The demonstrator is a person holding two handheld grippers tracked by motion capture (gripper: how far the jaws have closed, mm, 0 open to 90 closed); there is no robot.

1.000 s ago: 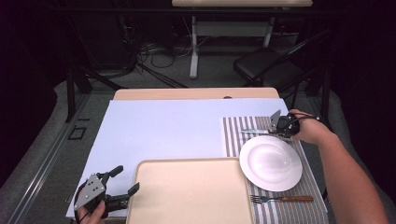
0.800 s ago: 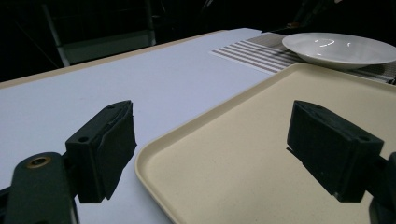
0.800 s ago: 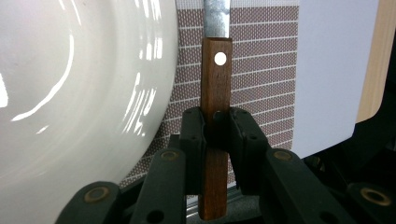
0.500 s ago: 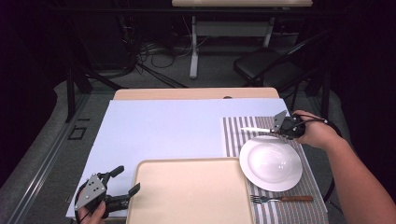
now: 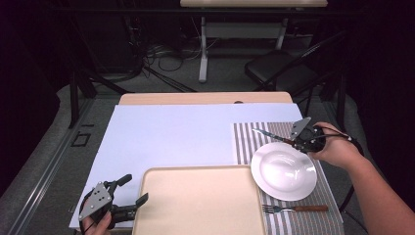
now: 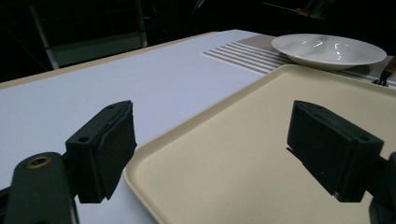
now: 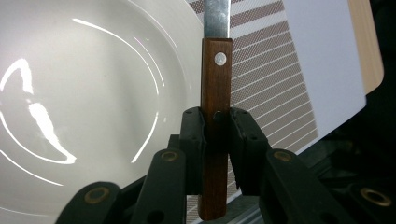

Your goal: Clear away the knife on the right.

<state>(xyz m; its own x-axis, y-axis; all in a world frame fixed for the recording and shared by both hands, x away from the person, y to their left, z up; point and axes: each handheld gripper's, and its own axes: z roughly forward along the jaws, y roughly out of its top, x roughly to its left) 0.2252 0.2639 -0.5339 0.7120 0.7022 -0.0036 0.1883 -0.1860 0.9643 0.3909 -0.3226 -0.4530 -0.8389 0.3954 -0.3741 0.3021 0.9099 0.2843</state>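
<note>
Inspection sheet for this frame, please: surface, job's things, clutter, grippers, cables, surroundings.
Surface: wooden table under a pale blue sheet; grey striped placemat at the right.
Job's things: wooden-handled knife, blade pointing away over the placemat, beside the round white plate.
Clutter: beige rectangular tray at the near edge; wooden-handled fork on the placemat, near side of the plate.
Grippers: right gripper shut on the knife handle; left gripper open, jaws either side of the tray's corner, touching nothing.
Cables: tangle on the floor beyond the table.
Surroundings: dark room, black chair, a second table's legs.
</note>
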